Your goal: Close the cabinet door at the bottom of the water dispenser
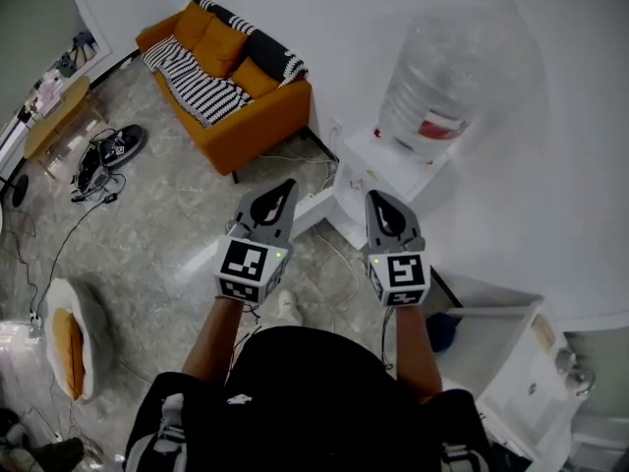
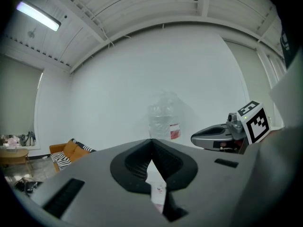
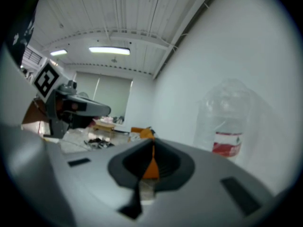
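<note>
The white water dispenser (image 1: 378, 175) stands against the wall with a large clear bottle (image 1: 442, 82) on top. At its foot a white cabinet door (image 1: 311, 207) juts out to the left, standing open. Both grippers are held level in front of it, apart from it. My left gripper (image 1: 286, 189) is shut with nothing in it, its tip just above the door. My right gripper (image 1: 377, 200) is shut and empty too, in front of the dispenser body. The bottle (image 2: 163, 119) shows beyond the left gripper (image 2: 152, 142), and the bottle (image 3: 229, 126) right of the right gripper (image 3: 152, 142).
An orange sofa (image 1: 231, 82) with a striped blanket stands left of the dispenser. Shoes and cables (image 1: 106, 153) lie on the floor at the left, near a low wooden table (image 1: 57, 118). A white open cabinet (image 1: 506, 352) stands at the right, a blue thing (image 1: 441, 330) beside it.
</note>
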Tool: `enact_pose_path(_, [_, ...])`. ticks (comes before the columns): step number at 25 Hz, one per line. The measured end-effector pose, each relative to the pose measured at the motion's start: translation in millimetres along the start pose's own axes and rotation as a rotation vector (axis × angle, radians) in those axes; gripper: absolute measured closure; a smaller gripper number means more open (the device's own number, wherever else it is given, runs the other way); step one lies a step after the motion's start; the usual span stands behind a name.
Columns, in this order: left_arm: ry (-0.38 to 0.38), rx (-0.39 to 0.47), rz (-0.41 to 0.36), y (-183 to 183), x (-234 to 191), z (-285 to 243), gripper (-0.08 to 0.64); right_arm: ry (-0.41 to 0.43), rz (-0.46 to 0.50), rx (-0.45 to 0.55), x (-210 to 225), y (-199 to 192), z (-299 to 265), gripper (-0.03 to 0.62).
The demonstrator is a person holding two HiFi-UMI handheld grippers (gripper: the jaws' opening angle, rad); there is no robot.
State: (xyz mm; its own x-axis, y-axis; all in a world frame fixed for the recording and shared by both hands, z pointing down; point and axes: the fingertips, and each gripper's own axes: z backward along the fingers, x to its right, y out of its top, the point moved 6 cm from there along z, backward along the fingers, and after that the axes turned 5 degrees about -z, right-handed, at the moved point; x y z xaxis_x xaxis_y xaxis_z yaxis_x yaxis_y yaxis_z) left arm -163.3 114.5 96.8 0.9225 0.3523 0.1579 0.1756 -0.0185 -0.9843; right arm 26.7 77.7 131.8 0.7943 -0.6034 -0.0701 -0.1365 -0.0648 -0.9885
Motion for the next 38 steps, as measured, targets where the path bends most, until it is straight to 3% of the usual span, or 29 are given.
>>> enact_pose_path(11, [-0.082,-0.05,0.054,-34.0,-67.1,-54.3,0.549,-0.089,-0.023,-0.075,0.6,-14.2,-73.0,0.557])
enact_pose_path(17, [-0.13,-0.097,0.08,-62.5,-86.0,-74.4,0.549,-0.091,-0.049,-0.129,-4.9,-34.1,-100.0,0.557])
enact_pose_path(28, [-0.193,-0.203,0.101,-105.4,-62.2,-102.5,0.549,-0.042,-0.097,-0.22,8.7,-75.9,-114.0,0.557])
enact_pose_path(38, [-0.185,-0.355,0.152,-166.5,-32.9,-115.7,0.549,0.042,-0.16,-0.338,31.6,-137.3,-123.3,0.557])
